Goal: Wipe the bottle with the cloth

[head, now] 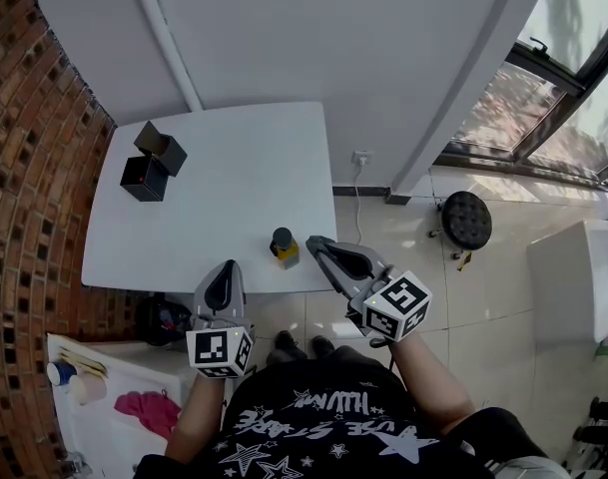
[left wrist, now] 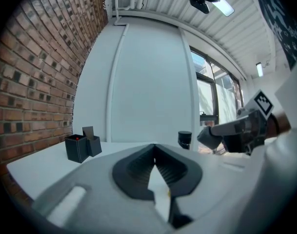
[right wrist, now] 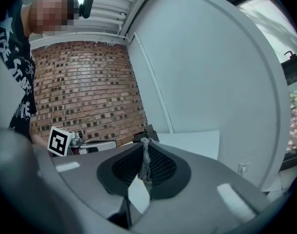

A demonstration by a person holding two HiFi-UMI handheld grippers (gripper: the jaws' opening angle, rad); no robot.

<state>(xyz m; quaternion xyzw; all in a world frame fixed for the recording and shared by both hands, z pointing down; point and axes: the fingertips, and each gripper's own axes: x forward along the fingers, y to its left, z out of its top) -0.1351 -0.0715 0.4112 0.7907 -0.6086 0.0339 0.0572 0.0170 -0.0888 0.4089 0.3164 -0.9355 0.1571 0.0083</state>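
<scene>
A small bottle (head: 284,248) with a dark cap and yellow body stands near the front edge of the white table (head: 224,198); it also shows in the left gripper view (left wrist: 185,139). My right gripper (head: 313,242) hovers just right of the bottle, shut on a thin grey cloth (right wrist: 145,159) pinched between its jaws. The cloth is hidden in the head view. My left gripper (head: 227,267) is at the table's front edge, left of the bottle, shut with nothing in it (left wrist: 154,152). The right gripper (left wrist: 209,136) appears beside the bottle in the left gripper view.
Two black boxes (head: 152,163) stand at the table's far left, by the brick wall (head: 24,168). A black stool (head: 466,218) and a wall socket (head: 360,157) lie right of the table. A pink rag (head: 149,410) lies on a white unit at lower left.
</scene>
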